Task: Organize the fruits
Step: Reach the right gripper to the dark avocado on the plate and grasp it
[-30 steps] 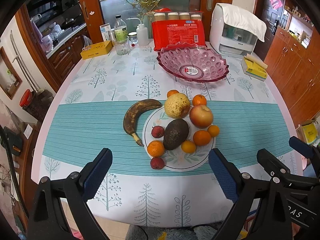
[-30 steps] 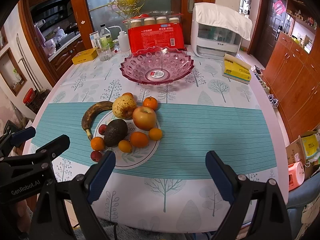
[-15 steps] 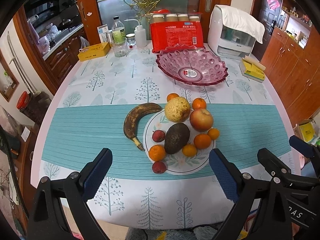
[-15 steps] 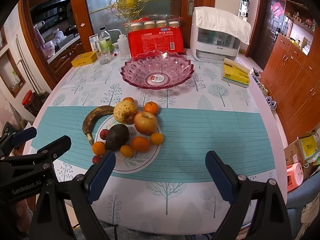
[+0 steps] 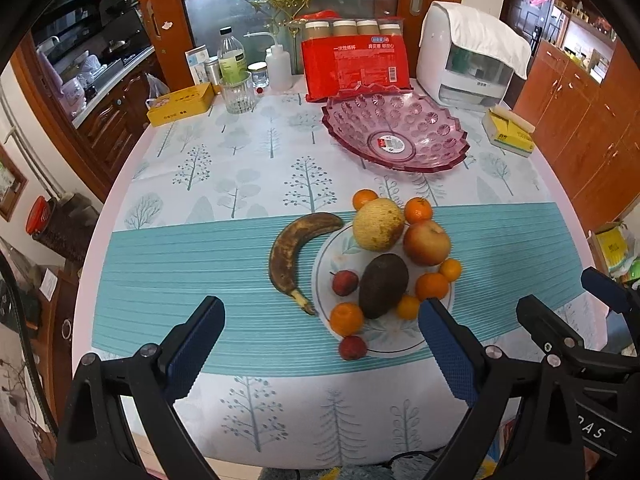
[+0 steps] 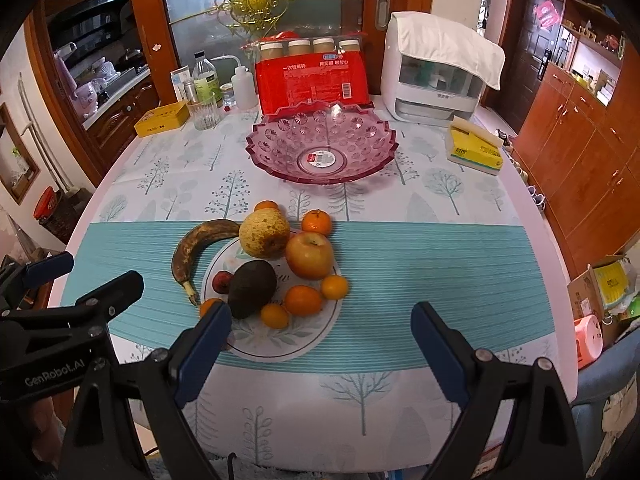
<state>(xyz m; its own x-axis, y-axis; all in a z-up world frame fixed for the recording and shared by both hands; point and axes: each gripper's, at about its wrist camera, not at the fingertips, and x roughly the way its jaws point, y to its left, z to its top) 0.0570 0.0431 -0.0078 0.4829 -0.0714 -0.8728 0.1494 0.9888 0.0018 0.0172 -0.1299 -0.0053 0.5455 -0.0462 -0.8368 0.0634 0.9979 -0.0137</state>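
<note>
A pile of fruit lies on a round white patch of the tablecloth: a brown-spotted banana, a yellow pear, a red apple, a dark avocado, several small oranges and two small red fruits. Behind them stands an empty pink glass bowl. My left gripper hovers open over the near side of the pile. My right gripper is open too, just right of the pile. Neither holds anything.
At the table's back stand a red pack of paper cups, a white appliance, a glass, bottles and a yellow tin. A yellow box lies at the right. Wooden cabinets flank the table.
In both views the table has slid slightly down the frame, so both grippers have shifted a little. The jaws stay open and no fruit has moved.
</note>
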